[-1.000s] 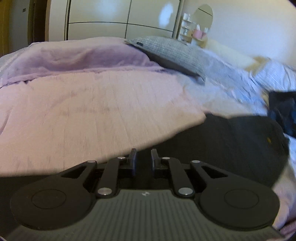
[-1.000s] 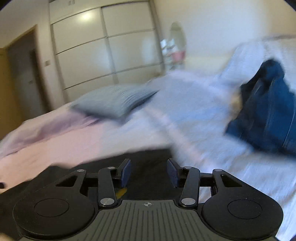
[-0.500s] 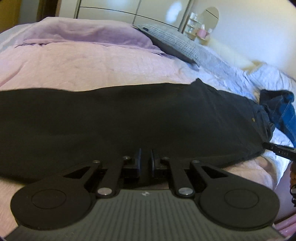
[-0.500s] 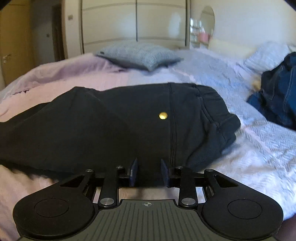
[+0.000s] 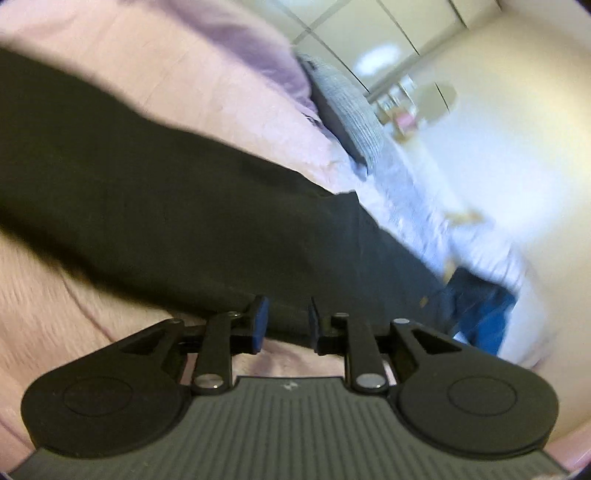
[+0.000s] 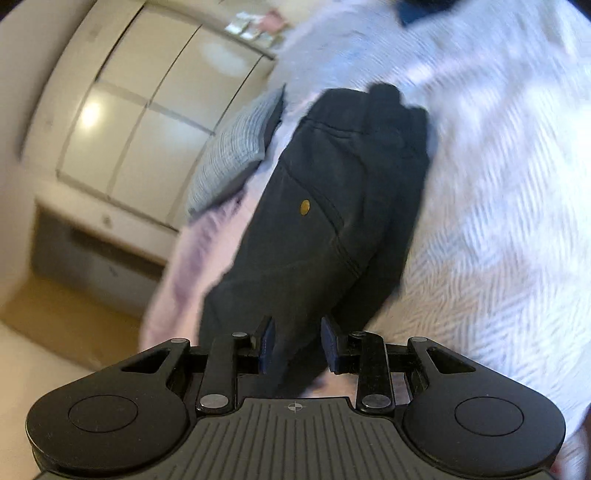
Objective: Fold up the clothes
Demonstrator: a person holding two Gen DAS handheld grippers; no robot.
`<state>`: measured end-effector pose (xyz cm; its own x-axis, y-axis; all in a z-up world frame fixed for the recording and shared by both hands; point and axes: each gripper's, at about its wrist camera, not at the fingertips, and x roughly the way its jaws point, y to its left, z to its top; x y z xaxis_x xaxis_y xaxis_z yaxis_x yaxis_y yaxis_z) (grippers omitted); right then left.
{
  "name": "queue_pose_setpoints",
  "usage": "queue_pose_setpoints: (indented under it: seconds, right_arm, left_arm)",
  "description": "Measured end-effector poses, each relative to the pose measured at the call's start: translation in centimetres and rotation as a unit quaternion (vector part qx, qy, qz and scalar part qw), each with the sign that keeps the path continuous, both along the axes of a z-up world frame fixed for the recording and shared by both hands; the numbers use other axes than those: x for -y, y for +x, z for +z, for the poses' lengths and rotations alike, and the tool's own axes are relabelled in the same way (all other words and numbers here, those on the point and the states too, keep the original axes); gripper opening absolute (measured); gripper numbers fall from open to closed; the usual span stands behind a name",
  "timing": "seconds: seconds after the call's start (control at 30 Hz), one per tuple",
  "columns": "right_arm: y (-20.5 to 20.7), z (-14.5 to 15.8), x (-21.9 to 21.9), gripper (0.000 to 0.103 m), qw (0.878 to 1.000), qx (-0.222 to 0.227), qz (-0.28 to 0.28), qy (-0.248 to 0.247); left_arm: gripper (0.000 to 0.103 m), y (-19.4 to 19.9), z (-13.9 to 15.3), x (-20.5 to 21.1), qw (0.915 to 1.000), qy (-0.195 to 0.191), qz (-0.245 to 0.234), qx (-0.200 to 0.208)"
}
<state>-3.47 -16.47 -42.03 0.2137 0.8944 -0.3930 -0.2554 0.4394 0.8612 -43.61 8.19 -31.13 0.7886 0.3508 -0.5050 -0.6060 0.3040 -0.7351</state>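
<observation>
Black trousers [image 5: 177, 192] spread on bed [image 5: 229, 96], jeans [image 5: 484, 314] beyond

Black trousers [image 5: 155, 192] cut off by the left edge of the left wrist view, near hem hidden behind the gripper body. Blue garment [image 5: 484, 310] smeared by blur; kind unreadable. Shelf items [image 6: 255, 26] too small and blurred to identify. Blue garment [image 6: 421, 7] in the right wrist view cropped by the top edge.
</observation>
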Motion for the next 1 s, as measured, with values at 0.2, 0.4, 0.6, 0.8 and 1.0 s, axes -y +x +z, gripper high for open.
queue_pose_setpoints:
  seconds: [0.2,0.4,0.6,0.8,1.0]
  right_arm:
    - [1.8,-0.8,-0.5,0.032,0.999,-0.037,-0.016,0.018]
    - [2.5,-1.0,-0.6,0.032,0.998,-0.047,-0.028,0.03]
    - [3.2,-1.5,-0.7,0.032,0.998,-0.055,-0.033,0.029]
    - [3.1,-1.5,-0.8,0.032,0.998,-0.054,-0.032,0.022]
    - [3.0,-1.5,-1.2,0.032,0.997,-0.064,-0.031,0.023]
  left_arm:
    - [0.02,-1.4,-1.6,-0.7,0.9946,-0.07,0.046,0.061]
    - [0.028,-2.4,-1.0,0.3,0.9938,-0.066,0.062,0.065]
    - [0.028,-2.9,-1.5,-0.1,0.9913,-0.077,0.08,0.072]
    - [0.028,-2.5,-1.3,-0.4,0.9906,-0.075,0.094,0.066]
    - [0.028,-3.0,-1.1,0.7,0.9896,-0.09,0.091,0.066]
